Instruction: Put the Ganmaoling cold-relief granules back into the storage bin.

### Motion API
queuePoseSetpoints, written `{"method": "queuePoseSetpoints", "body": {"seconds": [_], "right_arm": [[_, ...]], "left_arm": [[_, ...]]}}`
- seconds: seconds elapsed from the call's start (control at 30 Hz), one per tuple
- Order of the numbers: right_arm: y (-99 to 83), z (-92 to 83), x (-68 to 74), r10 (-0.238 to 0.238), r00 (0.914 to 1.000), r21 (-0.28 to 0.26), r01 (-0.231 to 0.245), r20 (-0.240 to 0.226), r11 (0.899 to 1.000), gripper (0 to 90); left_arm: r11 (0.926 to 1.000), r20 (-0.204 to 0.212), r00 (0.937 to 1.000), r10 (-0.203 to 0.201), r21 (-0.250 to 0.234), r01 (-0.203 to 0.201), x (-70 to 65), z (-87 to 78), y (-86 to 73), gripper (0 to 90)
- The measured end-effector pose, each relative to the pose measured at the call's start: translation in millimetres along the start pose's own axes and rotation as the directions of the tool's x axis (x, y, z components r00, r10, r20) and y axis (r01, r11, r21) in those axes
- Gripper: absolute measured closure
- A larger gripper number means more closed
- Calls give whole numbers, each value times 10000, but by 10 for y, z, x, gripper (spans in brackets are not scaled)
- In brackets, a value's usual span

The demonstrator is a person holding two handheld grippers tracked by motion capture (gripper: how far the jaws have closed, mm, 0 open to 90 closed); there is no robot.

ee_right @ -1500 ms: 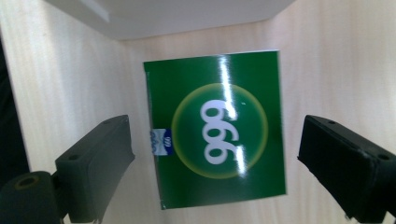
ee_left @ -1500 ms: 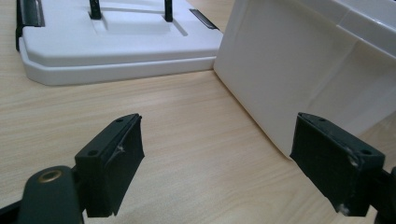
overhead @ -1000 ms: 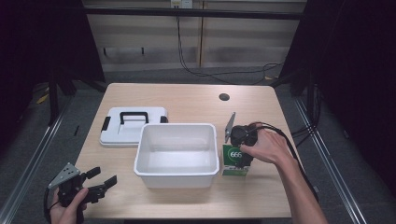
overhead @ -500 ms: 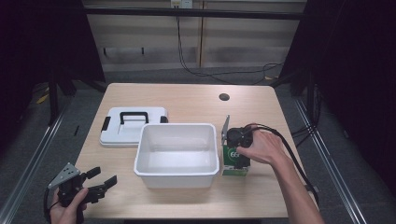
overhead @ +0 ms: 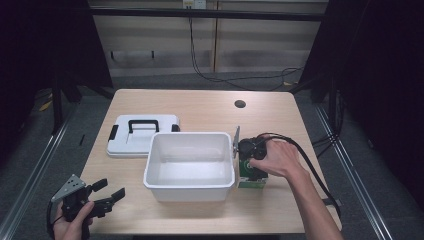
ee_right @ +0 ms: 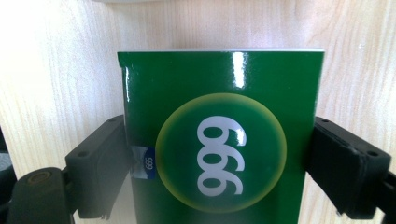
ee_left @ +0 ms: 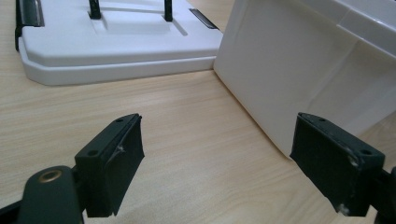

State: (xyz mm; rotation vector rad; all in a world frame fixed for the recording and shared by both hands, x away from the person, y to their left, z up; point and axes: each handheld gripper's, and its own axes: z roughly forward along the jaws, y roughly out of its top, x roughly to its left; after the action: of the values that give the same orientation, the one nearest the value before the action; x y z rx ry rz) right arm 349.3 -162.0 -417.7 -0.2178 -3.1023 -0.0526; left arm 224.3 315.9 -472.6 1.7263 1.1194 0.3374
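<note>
A green box (overhead: pixel 251 177) marked "999" stands on the wooden table (overhead: pixel 200 107), right beside the right wall of an empty white bin (overhead: pixel 190 136). My right gripper (overhead: pixel 250 165) comes down on it from above, under the person's hand. In the right gripper view both jaws press the sides of the green box (ee_right: pixel 219 116), so my right gripper (ee_right: pixel 219 163) is shut on it. My left gripper (overhead: pixel 111 188) hovers open over the table's front left corner, holding nothing. Between the jaws of my left gripper (ee_left: pixel 233 163) lies bare wood, with the bin's wall (ee_left: pixel 289 70) just ahead.
The bin's white lid (overhead: pixel 142 135) with a black handle and black latches lies flat behind the bin's left side, and it is the lid (ee_left: pixel 116 51) ahead in the left gripper view. A round cable hole (overhead: pixel 240 104) is at the table's back right.
The right hand with its gripper has shifted slightly left and lower over the green box. The left gripper has stayed put.
</note>
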Motion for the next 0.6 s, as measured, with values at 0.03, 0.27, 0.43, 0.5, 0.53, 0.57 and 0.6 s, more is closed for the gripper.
{"method": "queuePoseSetpoints", "body": {"seconds": [0.03,0.27,0.43,0.5,0.53,0.57,0.6], "right_arm": [[0,11,1,-48,10000,44,48,25,10000,127],[22,47,16,-66,9999,221,63,111,9997,130],[32,76,17,-107,9999,233,104,124,9997,128],[32,86,12,-158,9998,227,157,79,9996,127],[33,86,6,-200,9998,208,198,70,9996,127],[32,88,9,-187,9998,212,186,53,9996,128],[33,87,15,-159,9998,198,158,84,9997,130]], "left_arm": [[10000,-1,10000,49,22,-49,0,-4,1,165],[10000,-26,10000,23,-26,-23,0,-5,2,165],[10000,-28,10000,11,-26,-11,-5,-6,2,165],[10000,-18,10000,-33,-47,33,-6,-7,1,165],[10000,-11,10000,-22,-29,21,0,-7,1,165],[10000,-44,10000,-33,-46,33,1,-7,1,165],[10000,-41,10000,-54,-59,54,0,-8,1,165]]}}
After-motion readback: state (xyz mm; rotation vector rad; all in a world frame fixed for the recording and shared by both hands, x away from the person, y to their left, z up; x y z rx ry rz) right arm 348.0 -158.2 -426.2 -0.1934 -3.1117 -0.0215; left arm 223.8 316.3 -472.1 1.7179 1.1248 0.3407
